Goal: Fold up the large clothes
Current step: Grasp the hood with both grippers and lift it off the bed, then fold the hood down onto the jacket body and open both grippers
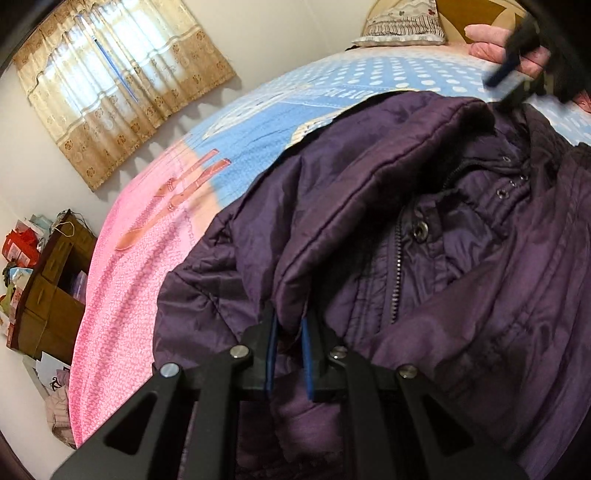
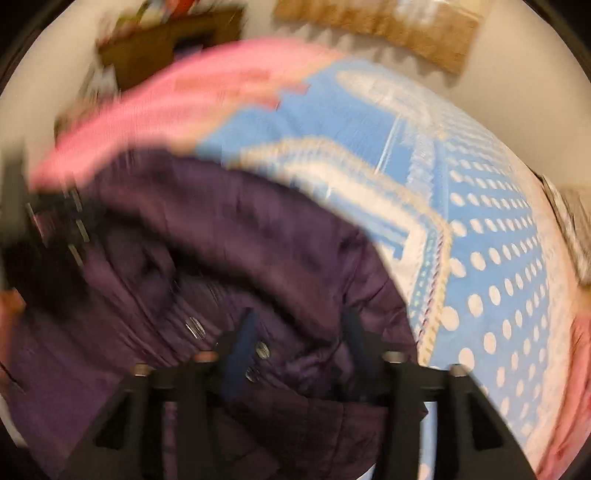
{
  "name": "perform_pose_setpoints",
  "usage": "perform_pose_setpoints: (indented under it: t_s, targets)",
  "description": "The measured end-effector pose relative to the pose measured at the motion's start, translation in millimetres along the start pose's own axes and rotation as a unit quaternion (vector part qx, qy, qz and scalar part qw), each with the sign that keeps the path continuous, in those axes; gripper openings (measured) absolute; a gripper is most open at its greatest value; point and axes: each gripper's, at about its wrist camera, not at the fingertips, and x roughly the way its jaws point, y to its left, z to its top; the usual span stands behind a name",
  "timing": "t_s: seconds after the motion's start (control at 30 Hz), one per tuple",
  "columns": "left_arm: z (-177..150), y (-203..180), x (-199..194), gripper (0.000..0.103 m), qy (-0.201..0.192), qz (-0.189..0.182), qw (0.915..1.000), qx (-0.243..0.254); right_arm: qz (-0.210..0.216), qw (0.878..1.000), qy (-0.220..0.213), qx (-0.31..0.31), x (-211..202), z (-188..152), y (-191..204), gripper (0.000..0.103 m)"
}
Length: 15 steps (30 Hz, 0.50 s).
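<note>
A dark purple quilted jacket [image 1: 424,229] lies on the bed, front up, with its zipper and snaps showing. My left gripper [image 1: 290,325] is shut on a fold of the jacket's fabric near its lower left side. My right gripper [image 2: 299,332] is open above the jacket's collar end, nothing between its fingers; that view is blurred by motion. The right gripper also shows in the left wrist view [image 1: 517,62] at the top right, beyond the jacket's far end. The jacket fills the lower left of the right wrist view [image 2: 221,258].
The bed has a blue, white-dotted and pink sheet [image 1: 155,266]. A patterned pillow [image 1: 402,22] lies at the head. A wooden cabinet [image 1: 51,284] with clutter stands beside the bed on the left. A curtained window [image 1: 122,81] is on the wall.
</note>
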Motion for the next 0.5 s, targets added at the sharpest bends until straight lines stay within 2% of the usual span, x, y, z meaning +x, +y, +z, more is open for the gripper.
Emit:
perform_pose_setpoints:
  t_s: [0.1, 0.2, 0.23, 0.3, 0.33, 0.37, 0.4, 0.5]
  targets:
    - [-2, -2, -1, 0.012, -0.004, 0.002, 1.0, 0.001, 0.015, 0.994, -0.062, 0.087, -25, 21, -9, 0.059]
    - [-2, -4, 0, 0.012, -0.006, 0.004, 1.0, 0.003, 0.013, 0.988, -0.093, 0.125, -7, 39, 0, 0.059]
    - [-2, -4, -1, 0.012, -0.007, 0.006, 1.0, 0.002, 0.014, 0.987, -0.092, 0.13, 8, 41, 5, 0.059]
    - [-5, -3, -2, 0.013, -0.01, 0.007, 0.9999, -0.002, -0.008, 0.989, -0.068, 0.134, 46, 40, 15, 0.059]
    - [-6, -3, -4, 0.014, -0.01, 0.008, 0.9999, -0.007, -0.005, 0.989, -0.053, 0.14, 64, 35, 17, 0.059]
    - [-6, -1, -7, 0.019, -0.009, 0.009, 0.9999, -0.012, 0.006, 0.988, -0.038, 0.15, 80, 27, 17, 0.059]
    - [-8, 2, -13, 0.022, -0.009, 0.009, 0.9997, -0.022, 0.005, 0.989, -0.03, 0.148, 91, 19, 19, 0.059]
    - [-5, 15, -44, 0.024, -0.029, -0.028, 0.9968, -0.069, -0.008, 0.991, -0.047, 0.124, 92, 8, 26, 0.059]
